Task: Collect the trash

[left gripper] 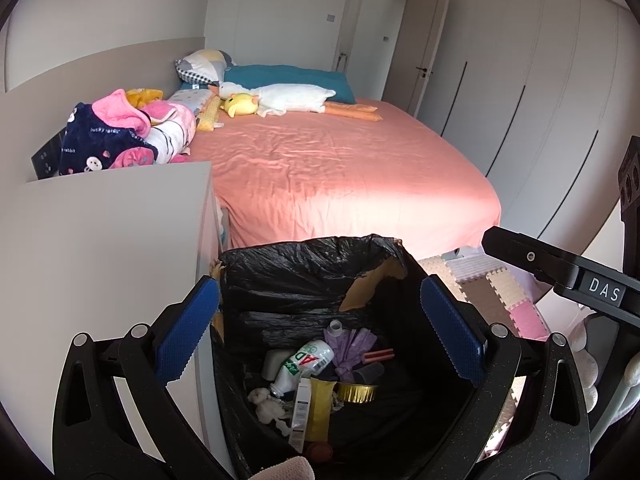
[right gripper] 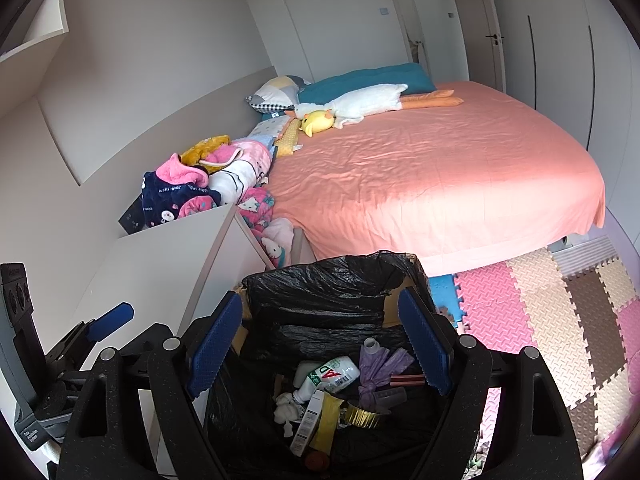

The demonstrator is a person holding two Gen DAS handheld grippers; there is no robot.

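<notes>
Trash [left gripper: 316,384] lies heaped at the bottom of the black-lined bin [left gripper: 304,264], directly below and ahead of both tools: a white plastic bottle slanting toward the bin's far right wall, crumpled tissue, a gold foil cup, purple wrapping. Left gripper [left gripper: 320,332] and right gripper [right gripper: 320,344] hover over the rim, blue ridged pads spread wide, grasping nothing

The bin's [left gripper: 280,268] base and near rim fall outside the bottom edge in both views. A pale pink object [left gripper: 288,468] at six o'clock is clipped, unidentifiable. Print on the white bottle [right gripper: 332,376] reads only partly. Stacked bedding [right gripper: 192,188] is half-hidden behind the white cabinet [right gripper: 168,264] at nine o'clock.
</notes>
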